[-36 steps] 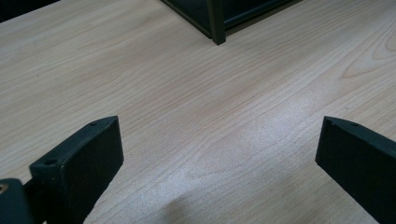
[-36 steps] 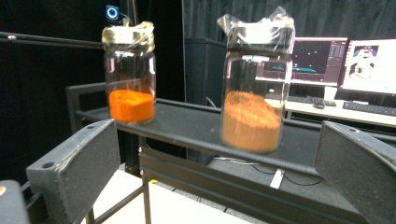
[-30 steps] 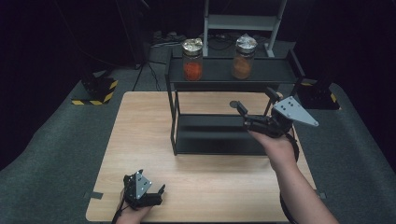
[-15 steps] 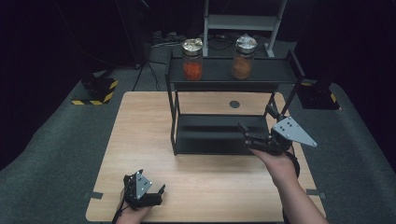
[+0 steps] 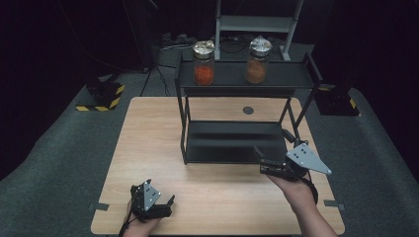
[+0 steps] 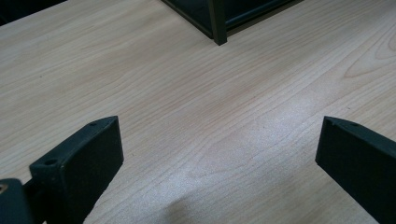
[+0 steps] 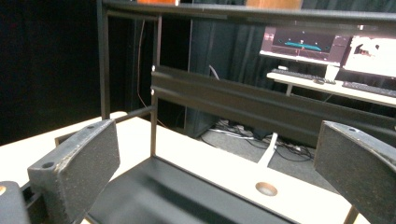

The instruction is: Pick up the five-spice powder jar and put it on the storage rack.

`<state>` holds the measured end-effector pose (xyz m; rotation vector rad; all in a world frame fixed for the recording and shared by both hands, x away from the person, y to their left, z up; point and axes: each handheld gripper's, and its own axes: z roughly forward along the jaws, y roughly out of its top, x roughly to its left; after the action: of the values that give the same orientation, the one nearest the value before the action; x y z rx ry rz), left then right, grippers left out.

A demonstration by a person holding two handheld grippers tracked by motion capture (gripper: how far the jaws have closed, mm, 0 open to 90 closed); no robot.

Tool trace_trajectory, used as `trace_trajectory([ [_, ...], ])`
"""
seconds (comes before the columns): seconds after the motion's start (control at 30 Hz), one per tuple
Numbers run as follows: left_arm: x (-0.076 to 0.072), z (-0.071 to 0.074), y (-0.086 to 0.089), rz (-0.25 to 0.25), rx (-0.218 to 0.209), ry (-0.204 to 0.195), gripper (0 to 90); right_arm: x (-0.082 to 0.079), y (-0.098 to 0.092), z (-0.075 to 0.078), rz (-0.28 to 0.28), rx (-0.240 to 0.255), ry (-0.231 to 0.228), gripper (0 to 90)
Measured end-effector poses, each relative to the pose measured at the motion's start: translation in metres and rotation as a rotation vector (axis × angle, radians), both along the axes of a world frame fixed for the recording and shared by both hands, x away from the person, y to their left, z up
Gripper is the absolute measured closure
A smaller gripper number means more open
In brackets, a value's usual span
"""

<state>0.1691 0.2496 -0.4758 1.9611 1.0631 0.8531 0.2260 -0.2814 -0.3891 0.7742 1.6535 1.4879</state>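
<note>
A black two-tier rack stands on the wooden table. Its top shelf carries two foil-capped jars, one with red contents and one with orange-brown contents. My right gripper hovers open at the rack's front right corner with nothing between its jaws. In the right gripper view the right gripper faces the lower shelf. My left gripper rests open near the table's front edge. In the left gripper view the left gripper spans bare wood, with a rack leg ahead.
A round hole lies in the tabletop behind the rack. Grey carpet surrounds the table. A yellow-and-black striped base sits on the floor at the far left. A metal stand rises behind the rack.
My right gripper has dropped and drawn back toward the person, from beside the rack's upper right to its front right corner. The left gripper has stayed put.
</note>
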Motion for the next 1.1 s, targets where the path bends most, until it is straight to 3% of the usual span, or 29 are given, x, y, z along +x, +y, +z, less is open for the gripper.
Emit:
trace_trajectory([
  [0.57,-0.003,-0.001,-0.002,0.003,0.008,-0.013,1.0,-0.015,-0.014,-0.039,-0.040,-0.076,0.064,0.0],
  [1.1,-0.005,-0.001,-0.005,0.016,0.017,-0.011,1.0,-0.025,-0.029,-0.083,-0.087,-0.156,0.183,0.0],
])
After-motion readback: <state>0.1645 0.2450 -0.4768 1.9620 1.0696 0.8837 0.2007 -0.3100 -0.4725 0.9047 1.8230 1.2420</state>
